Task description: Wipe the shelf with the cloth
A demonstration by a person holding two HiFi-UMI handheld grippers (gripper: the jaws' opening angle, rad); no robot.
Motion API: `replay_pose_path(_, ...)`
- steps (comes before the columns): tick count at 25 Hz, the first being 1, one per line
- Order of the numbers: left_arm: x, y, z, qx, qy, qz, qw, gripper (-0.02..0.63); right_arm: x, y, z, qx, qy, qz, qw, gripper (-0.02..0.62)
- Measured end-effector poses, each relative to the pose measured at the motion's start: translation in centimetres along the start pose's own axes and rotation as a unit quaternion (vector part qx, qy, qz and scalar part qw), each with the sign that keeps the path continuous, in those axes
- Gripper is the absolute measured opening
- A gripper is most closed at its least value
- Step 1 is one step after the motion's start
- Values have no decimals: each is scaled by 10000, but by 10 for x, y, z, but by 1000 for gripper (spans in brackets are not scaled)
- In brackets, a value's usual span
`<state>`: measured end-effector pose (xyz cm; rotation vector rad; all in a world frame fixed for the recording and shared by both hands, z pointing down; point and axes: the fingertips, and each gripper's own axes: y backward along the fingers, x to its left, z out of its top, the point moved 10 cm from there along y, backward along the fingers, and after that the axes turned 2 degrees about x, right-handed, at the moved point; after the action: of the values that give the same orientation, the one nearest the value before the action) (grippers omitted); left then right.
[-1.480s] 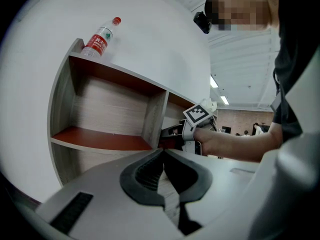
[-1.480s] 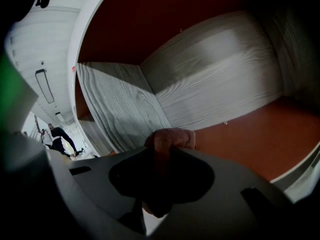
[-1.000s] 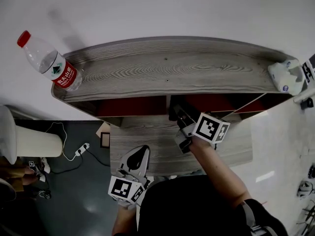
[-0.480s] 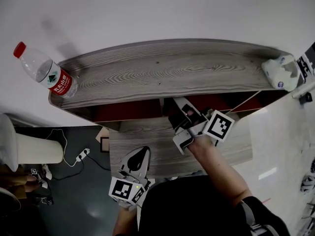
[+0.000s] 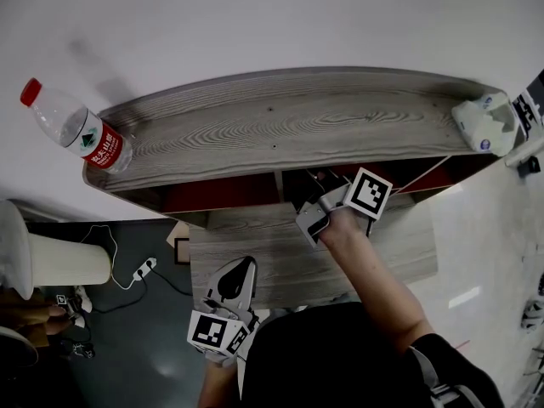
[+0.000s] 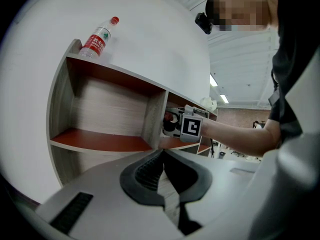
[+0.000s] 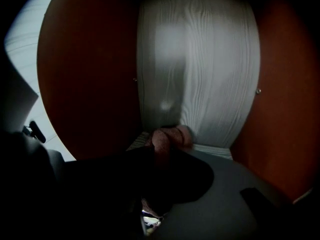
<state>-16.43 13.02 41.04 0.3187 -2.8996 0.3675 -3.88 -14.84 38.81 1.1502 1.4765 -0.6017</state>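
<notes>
Cloth (image 7: 167, 135) is clamped in the right gripper (image 7: 160, 156), inside the shelf (image 5: 280, 126) just right of the divider (image 6: 152, 116). Wiping is judged under way; coverage cannot be told. The left gripper (image 6: 162, 154) is closed on nothing, well short of the divider.

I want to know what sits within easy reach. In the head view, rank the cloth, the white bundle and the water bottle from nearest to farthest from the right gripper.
1. Cloth: clamped in the jaws of the right gripper, inside the shelf.
2. White bundle: right end of the shelf top.
3. Water bottle: far left end of the shelf top.
</notes>
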Motion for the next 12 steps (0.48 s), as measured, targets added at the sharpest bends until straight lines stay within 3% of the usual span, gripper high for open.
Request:
replay_pose_path(6,2,-2,-1,3,33,-8,10000,8,-19,15,-14,231,-220,-636,9975,75)
replay_pose_path(12,1,-12,-2,29,15,-158,9999,8,-28,37,-31,476,-139,-918,9945,75)
